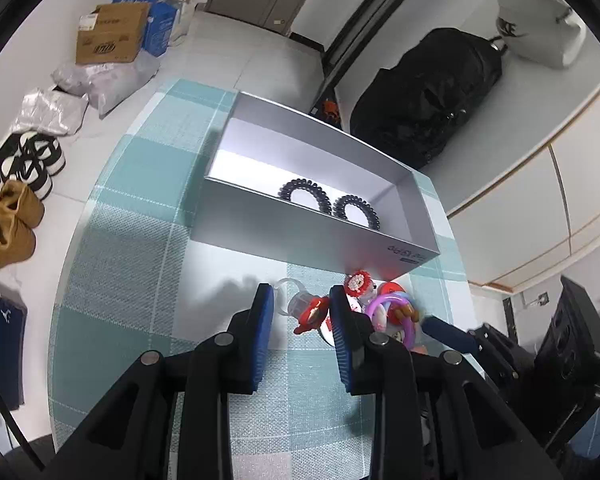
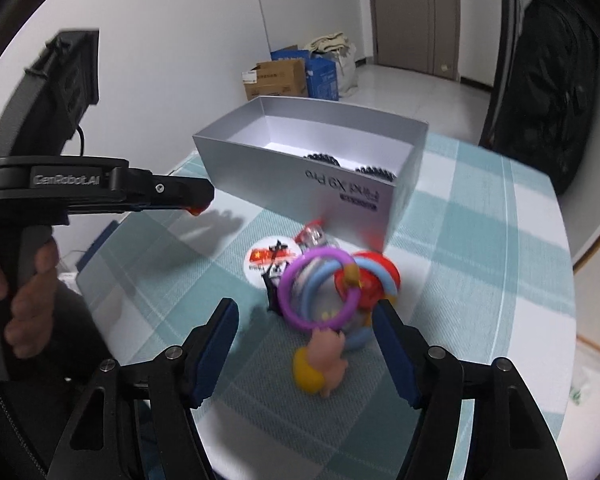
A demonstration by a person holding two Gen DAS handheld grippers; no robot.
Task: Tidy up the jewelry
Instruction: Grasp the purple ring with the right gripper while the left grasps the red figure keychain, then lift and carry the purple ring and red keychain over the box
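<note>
Blue-padded fingers point(image 2: 222, 344) of the right gripper point(image 2: 306, 344) stand apart on either side of a heap of trinkets on the checked teal tabletop point(image 2: 480, 264), the pads clear of everything between them. Nearest those fingers lies a small figure charm point(image 2: 320, 364) in pink and yellow, and just behind it a purple ring point(image 2: 320, 286) linked with pale blue rings point(image 2: 320, 276) leans against a red ornament point(image 2: 370, 282); motion blur softens the whole heap. Beside the heap a round white badge point(image 2: 266, 260) with red and black print lies flat on the cloth. From the left wrist camera, the left gripper point(image 1: 300, 312) shows its fingers point(image 1: 262, 320) narrowly parted above a clear-and-red piece point(image 1: 308, 310) at the near edge of the same heap, with nothing gripped. Beyond the trinkets stands an open grey box point(image 1: 268, 232), its printed end wall facing them and close to them. Two black coiled hair ties point(image 1: 304, 194) lie side by side on its white floor, against the near wall. At the left of the right wrist view, a person's hand point(image 2: 24, 292) holds the handle of the left gripper above the tabletop's edge. Cardboard cartons point(image 1: 110, 34) and shoes point(image 1: 24, 168) line the floor by the wall.
</note>
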